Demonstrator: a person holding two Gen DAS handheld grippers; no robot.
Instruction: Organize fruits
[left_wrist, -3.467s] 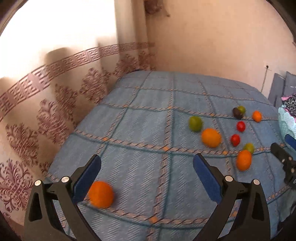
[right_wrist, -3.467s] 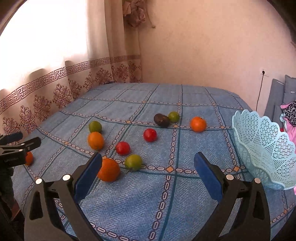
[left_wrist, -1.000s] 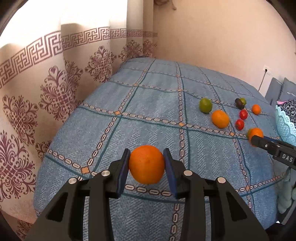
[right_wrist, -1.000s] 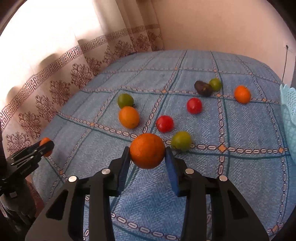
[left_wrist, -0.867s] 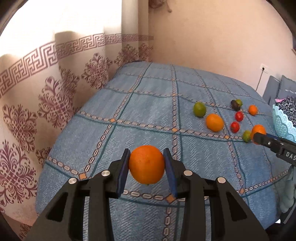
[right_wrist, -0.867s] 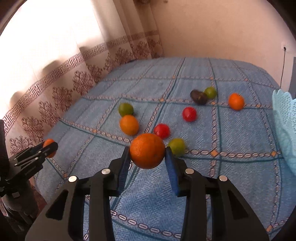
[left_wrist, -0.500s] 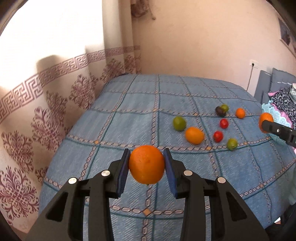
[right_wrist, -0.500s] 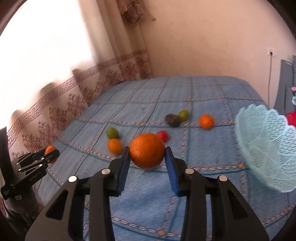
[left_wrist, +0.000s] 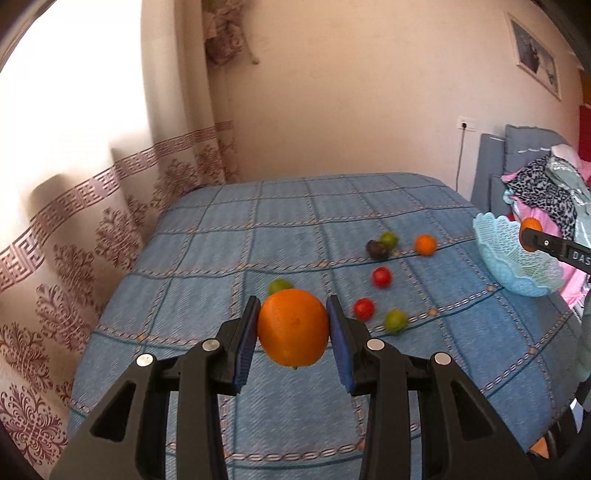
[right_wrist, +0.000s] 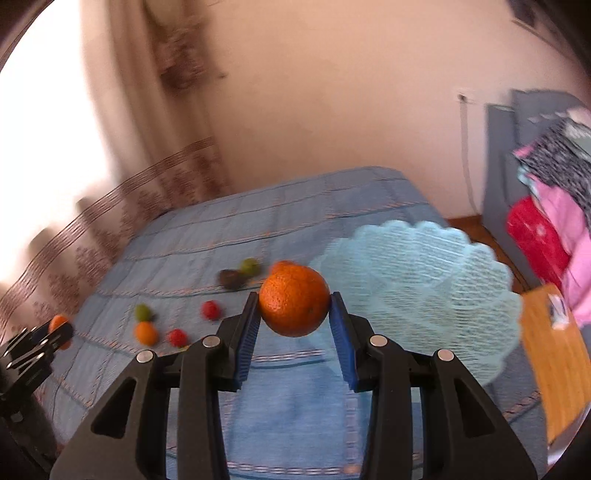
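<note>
Between the blue pads of the left claw (left_wrist: 292, 328) sits a round orange fruit (left_wrist: 292, 326), pinched and held above the blue checked bedspread (left_wrist: 207, 280). Right claw (right_wrist: 293, 308) likewise pinches a second round orange (right_wrist: 294, 299), just in front of the pale blue lattice plastic basket (right_wrist: 436, 273) resting on the bed. Farther out, loose on the bedspread, lie two red fruits (left_wrist: 381, 277), green ones (left_wrist: 395, 320), a dark one (left_wrist: 376, 249) and a small orange (left_wrist: 425, 244).
</note>
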